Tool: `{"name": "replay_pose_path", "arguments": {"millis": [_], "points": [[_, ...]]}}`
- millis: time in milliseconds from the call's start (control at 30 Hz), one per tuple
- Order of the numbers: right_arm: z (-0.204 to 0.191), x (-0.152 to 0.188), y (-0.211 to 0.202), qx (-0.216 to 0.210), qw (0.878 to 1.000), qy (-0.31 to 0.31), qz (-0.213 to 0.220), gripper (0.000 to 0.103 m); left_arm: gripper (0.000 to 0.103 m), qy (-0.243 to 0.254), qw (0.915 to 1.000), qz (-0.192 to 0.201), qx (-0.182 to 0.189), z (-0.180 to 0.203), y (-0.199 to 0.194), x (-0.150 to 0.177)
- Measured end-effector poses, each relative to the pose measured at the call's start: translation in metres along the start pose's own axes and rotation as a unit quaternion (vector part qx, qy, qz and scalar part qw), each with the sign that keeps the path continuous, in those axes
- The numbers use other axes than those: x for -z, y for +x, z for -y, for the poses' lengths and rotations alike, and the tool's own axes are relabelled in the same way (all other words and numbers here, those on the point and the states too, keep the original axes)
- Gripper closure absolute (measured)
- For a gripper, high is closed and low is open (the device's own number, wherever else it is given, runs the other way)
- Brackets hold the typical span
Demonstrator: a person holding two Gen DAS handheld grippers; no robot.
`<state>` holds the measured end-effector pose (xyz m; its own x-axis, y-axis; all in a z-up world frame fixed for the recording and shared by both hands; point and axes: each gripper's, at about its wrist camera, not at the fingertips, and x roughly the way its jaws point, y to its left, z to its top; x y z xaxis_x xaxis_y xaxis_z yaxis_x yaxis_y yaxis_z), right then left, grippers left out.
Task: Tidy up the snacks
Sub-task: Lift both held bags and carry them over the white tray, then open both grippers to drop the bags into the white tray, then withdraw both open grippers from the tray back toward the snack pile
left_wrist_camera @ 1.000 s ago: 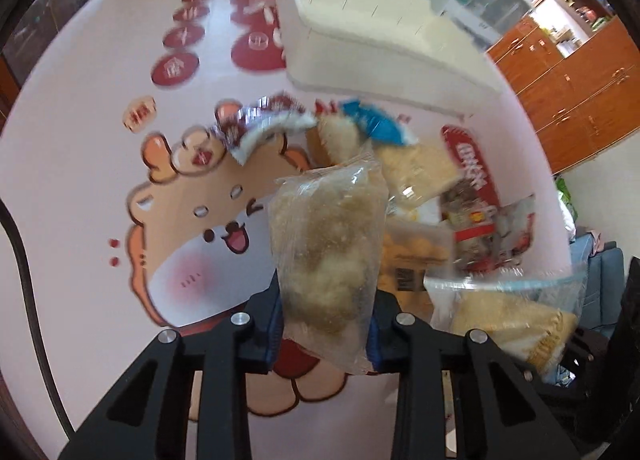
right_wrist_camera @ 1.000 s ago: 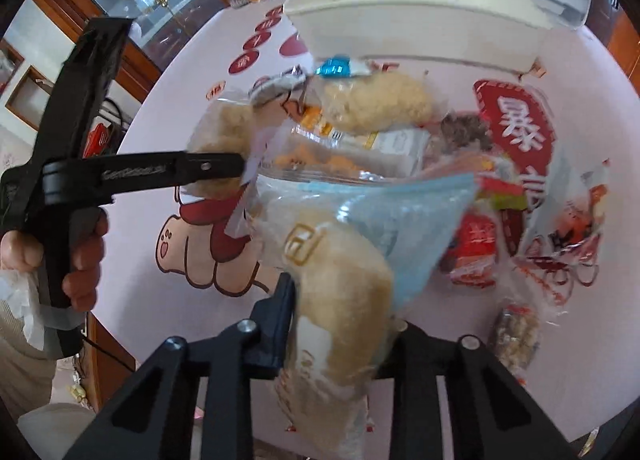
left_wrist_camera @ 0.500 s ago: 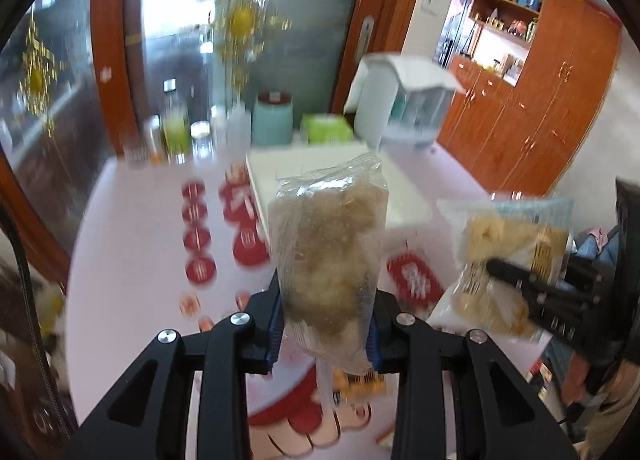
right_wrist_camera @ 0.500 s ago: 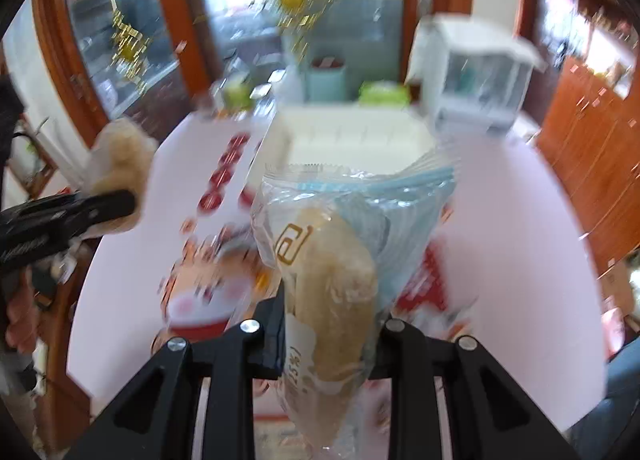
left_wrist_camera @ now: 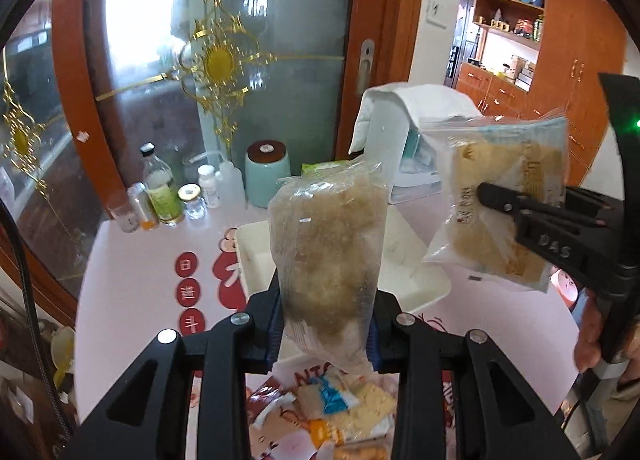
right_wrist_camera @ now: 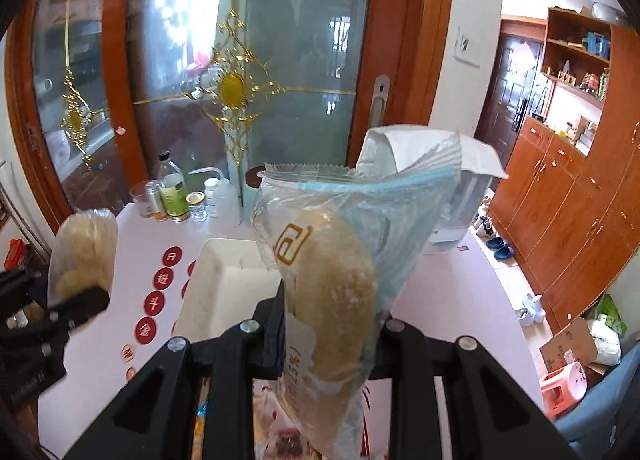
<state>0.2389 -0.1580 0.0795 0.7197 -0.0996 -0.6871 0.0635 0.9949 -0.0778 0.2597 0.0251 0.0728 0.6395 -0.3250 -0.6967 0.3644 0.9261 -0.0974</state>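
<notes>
The left tool is clenched on a clear packet of brownish crumbly snack, held upright in the air above the pink bench and in front of the white divided tray. The right tool grips a blue-topped clear bag with a pale yellow cake inside, also lifted over the tray. More snack packets lie in a loose heap on the bench below the left tool.
</notes>
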Motion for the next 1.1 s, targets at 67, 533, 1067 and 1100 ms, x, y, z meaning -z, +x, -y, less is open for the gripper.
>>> {"name": "replay_pose_path", "arguments": {"millis": [67,533,1067,1100], "points": [[0.003,0.0,0.025,-0.002,1.0,0.0,-0.014,0.077,0.072,-0.007,0.9999,-0.007,-0.006,0.003,0.018,-0.004],[0.01,0.022,0.123,-0.033,0.994,-0.006,-0.099,0.062,0.002,-0.073,0.9966,-0.024,-0.03,0.0,0.093,-0.002],[0.004,0.016,0.071,-0.043,0.999,-0.016,-0.015,0.038,0.002,-0.071,0.9968,-0.012,-0.034,0.007,0.069,0.009],[0.003,0.017,0.067,-0.043,0.999,-0.016,-0.014,0.038,0.002,-0.07,0.9969,-0.01,-0.034,0.007,0.066,0.01]]}}
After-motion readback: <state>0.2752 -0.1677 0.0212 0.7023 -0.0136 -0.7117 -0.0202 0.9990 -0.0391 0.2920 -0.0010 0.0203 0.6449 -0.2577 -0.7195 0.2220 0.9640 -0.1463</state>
